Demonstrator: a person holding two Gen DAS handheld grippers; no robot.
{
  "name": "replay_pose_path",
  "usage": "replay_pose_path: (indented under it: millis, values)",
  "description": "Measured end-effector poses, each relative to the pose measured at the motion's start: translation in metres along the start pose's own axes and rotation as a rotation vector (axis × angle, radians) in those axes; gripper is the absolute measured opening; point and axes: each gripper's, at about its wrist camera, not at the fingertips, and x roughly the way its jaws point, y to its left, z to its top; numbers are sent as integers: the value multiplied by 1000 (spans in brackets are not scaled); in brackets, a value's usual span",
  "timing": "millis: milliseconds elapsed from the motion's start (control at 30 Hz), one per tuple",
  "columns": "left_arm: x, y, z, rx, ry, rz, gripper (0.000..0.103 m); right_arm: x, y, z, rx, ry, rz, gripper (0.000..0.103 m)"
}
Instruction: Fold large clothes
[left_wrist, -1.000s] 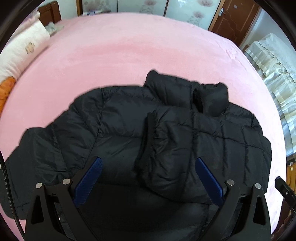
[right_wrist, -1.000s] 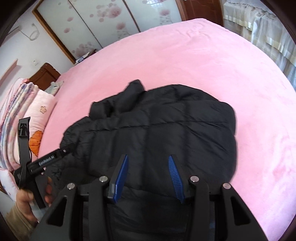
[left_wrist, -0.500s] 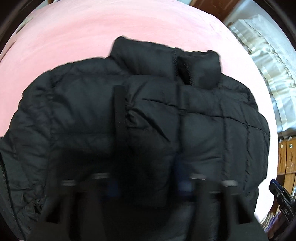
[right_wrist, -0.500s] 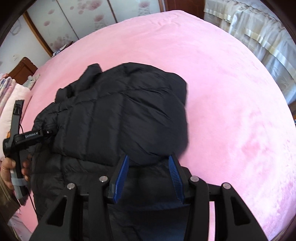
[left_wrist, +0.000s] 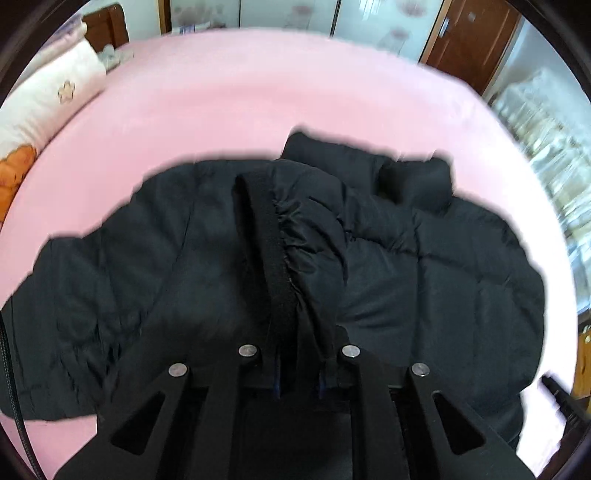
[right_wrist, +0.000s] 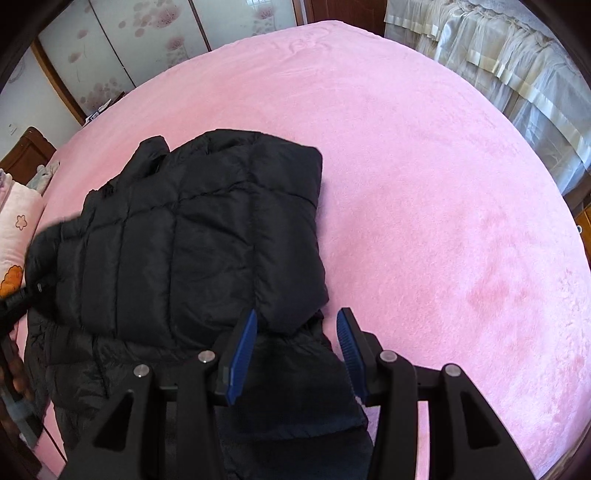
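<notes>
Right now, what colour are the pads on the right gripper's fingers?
Blue, ribbed pads on black fingers; clearest in the right wrist view.

A black quilted puffer jacket (left_wrist: 424, 266) lies spread on the pink bed cover, its stand-up collar at the far end. One sleeve is folded across the body; its ribbed cuff (left_wrist: 280, 280) is lifted off the body. The right side lies folded inward, edge straight.
</notes>
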Motion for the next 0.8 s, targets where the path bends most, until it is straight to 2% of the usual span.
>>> replay_pose_path:
  millis: [67,267,433,567,667,800]
  values:
    - [8,3,-9,7,27,12,11,-2,4,7,-4,-31,2,45]
    - [13,-3,-19,6,17,28,11,4,24,40,-55,-101,-2,44]
    - [3,5,-18,-23,-13,34,11,24,46,61,-148,-133,-1,25]
    - [7,12,-18,-22,5,45,13,58,48,74,-171,-83,-33,23]
    - [15,9,-15,-22,22,27,17,87,39,81,-174,-12,-74,17]
    - [22,3,-12,-3,43,29,26,90,34,84,-162,9,-86,17]
